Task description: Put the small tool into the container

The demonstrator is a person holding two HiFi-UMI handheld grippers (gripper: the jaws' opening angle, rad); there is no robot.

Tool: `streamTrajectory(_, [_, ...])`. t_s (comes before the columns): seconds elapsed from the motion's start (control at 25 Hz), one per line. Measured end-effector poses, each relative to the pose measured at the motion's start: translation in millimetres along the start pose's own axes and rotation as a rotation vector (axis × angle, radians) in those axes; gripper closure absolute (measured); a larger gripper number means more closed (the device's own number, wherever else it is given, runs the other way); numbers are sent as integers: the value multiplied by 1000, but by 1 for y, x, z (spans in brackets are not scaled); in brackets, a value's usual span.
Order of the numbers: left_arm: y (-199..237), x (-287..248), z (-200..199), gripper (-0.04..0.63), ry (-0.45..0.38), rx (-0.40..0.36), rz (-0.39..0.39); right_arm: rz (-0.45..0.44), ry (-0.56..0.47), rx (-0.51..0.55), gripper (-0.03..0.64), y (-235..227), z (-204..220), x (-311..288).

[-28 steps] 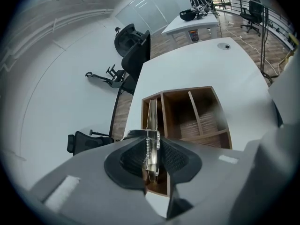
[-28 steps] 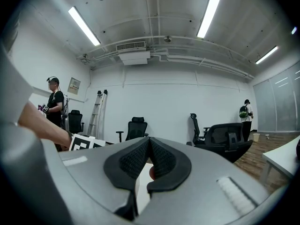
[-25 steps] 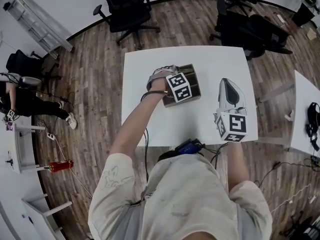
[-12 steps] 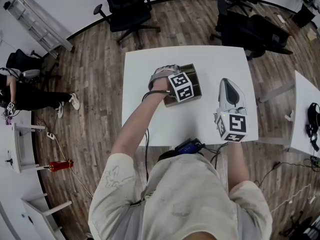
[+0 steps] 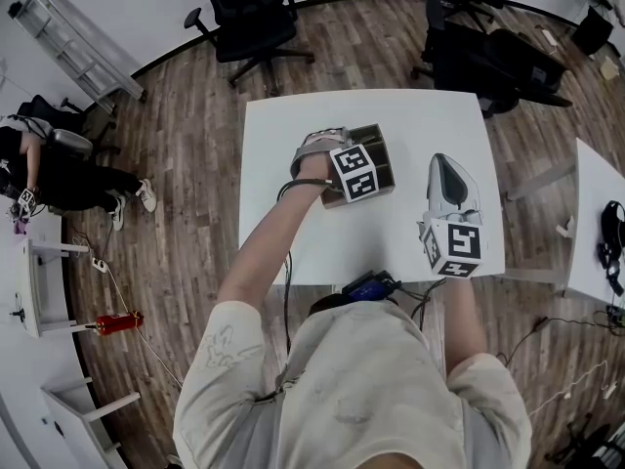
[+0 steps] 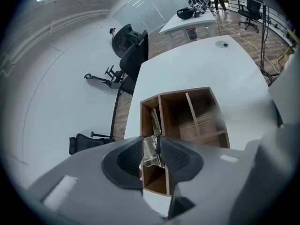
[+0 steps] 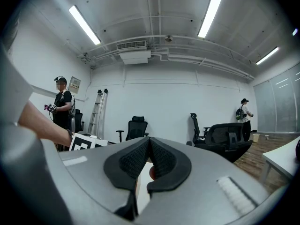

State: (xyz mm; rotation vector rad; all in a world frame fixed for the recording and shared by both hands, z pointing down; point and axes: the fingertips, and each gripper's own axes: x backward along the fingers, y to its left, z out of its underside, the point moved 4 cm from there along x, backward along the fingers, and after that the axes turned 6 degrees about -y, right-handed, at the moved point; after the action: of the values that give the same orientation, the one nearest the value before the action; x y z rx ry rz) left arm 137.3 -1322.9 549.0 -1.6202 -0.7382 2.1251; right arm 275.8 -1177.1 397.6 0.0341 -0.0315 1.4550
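The small metal tool stands between the pads of my left gripper, its pointed end down in the narrow left compartment of the wooden container. The jaws are opening around it, and the tool still sits in the gap. In the head view my left gripper hovers over the container near the middle of the white table; the tool is hidden there. My right gripper rests on the table to the right, away from the container. Its pads meet with nothing between them.
The container has several open compartments with wooden dividers. Office chairs stand on the wood floor beyond the table, and a second white table is at the right. A person is at the far left.
My left gripper has shifted slightly to the right over the container. The right gripper has stayed put. The person at the far left has moved.
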Motion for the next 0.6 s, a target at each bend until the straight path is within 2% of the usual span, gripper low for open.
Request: streamTrajectory(0.6, [2,26,-20,456,-35,-27,-42,-13,-8,4,612,-4,-7,13])
